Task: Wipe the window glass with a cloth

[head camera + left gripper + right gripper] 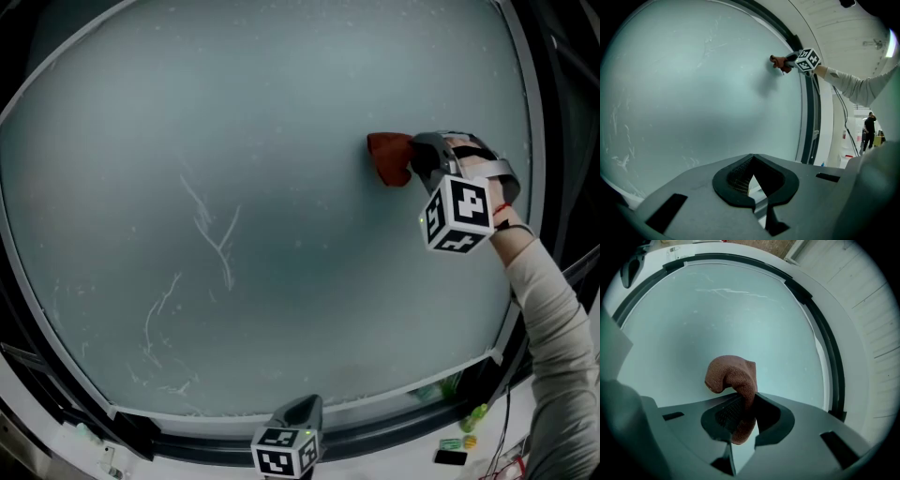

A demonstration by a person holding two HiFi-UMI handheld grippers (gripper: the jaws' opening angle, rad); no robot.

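Observation:
The frosted window glass (262, 216) fills the head view inside a dark frame (187, 441); faint white smear marks (216, 230) run across its left middle. A reddish-brown cloth (389, 157) presses against the glass at the upper right, and my right gripper (419, 161) is shut on it. The right gripper view has the cloth (733, 376) folded over and pinched between the jaws. My left gripper (298, 424) hangs low at the bottom edge, jaws shut with nothing in them (752, 180). From the left gripper view the cloth (780, 62) and right gripper (794, 60) appear far up the pane.
A dark rubber seal (820, 329) rims the glass. Small green and yellow items (469, 427) and cables lie below the frame at the bottom right. A person (869, 129) stands far off in the left gripper view, beyond the window's edge.

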